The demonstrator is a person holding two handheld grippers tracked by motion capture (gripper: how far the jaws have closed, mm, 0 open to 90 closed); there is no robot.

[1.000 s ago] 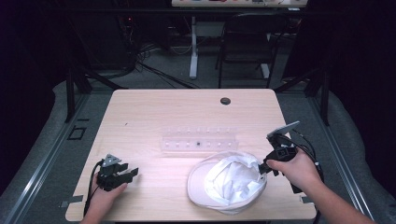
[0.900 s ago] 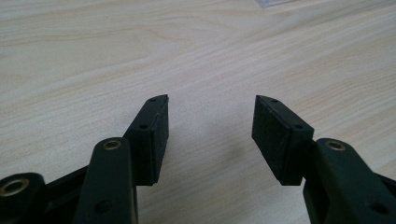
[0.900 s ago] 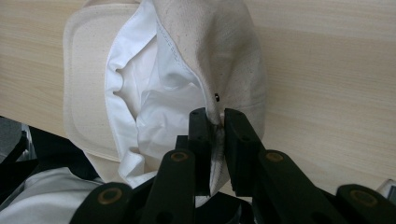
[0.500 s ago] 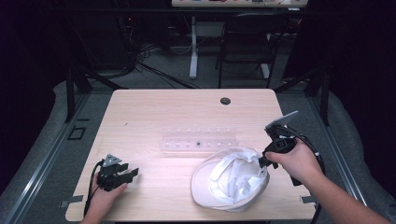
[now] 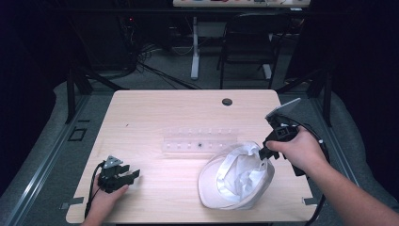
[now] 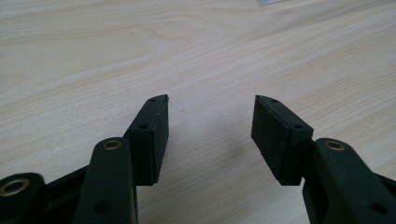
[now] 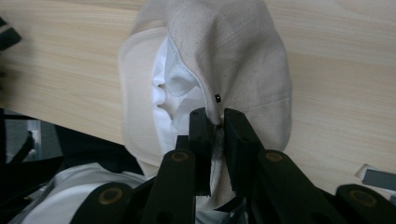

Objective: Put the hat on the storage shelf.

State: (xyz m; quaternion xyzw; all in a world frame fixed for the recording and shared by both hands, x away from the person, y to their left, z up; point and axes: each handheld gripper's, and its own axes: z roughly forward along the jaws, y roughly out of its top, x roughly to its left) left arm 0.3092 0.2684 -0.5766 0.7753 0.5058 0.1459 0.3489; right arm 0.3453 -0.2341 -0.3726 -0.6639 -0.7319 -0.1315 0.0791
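Observation:
A white cap [image 5: 235,176] lies upside down at the table's front right, its lining facing up. My right gripper [image 5: 263,153] is shut on the cap's back rim and holds that edge lifted. In the right gripper view the jaws pinch a fold of the cap [image 7: 233,60] at my right gripper [image 7: 215,122]. My left gripper [image 5: 131,175] rests on the table at the front left, open. The left gripper view has my left gripper [image 6: 210,126] with its jaws apart over bare wood, nothing between them.
A clear plastic tray [image 5: 200,141] with small wells lies mid-table, just behind the cap. A dark round hole [image 5: 227,101] sits near the table's far edge. Beyond the table stand a chair [image 5: 249,42] and cables on the floor.
My right gripper has drawn the cap's rim up and to the right, tilting the cap. The left gripper has stayed in place.

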